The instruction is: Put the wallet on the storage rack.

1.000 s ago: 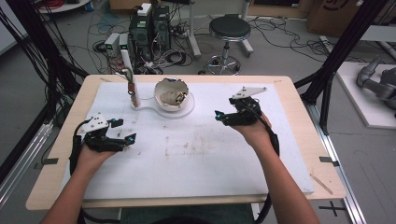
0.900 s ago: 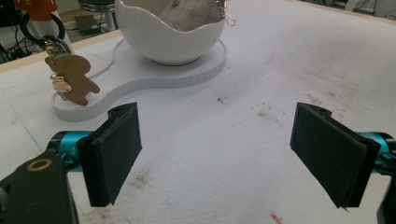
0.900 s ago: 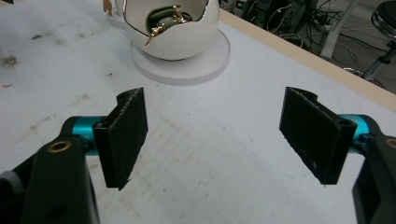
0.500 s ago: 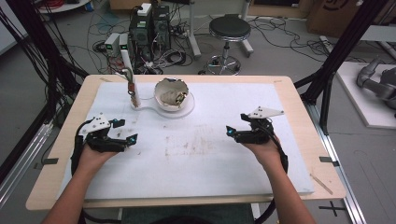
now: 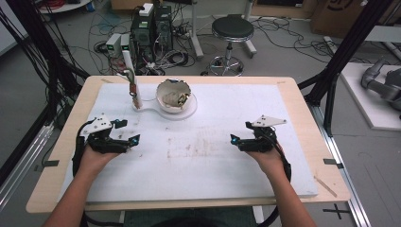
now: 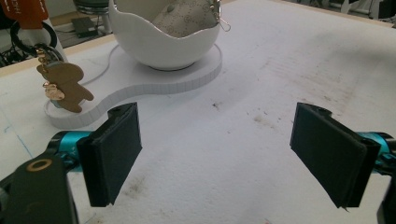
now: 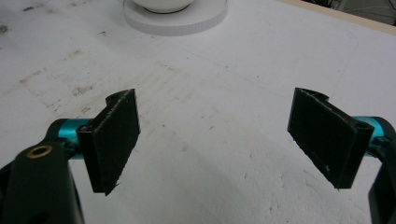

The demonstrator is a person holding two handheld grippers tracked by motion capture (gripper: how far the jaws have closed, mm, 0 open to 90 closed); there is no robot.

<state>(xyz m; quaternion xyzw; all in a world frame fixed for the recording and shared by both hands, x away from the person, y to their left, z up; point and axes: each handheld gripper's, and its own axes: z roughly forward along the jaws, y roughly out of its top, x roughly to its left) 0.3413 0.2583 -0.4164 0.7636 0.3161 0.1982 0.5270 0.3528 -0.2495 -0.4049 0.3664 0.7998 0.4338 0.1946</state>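
Looks about wrapped up, both hands parked on the mat

The pouch (image 5: 174, 98) sits in the white bowl (image 5: 163, 101) at the far side; left gripper (image 5: 135, 140) and right gripper (image 5: 233, 140) rest well apart from it, jaws spread wide, the right's just having opened on nothing.

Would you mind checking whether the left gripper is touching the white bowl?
Apart. In the left gripper view, bare white mat lies between the open left gripper and the white bowl; the high view shows the same gap.
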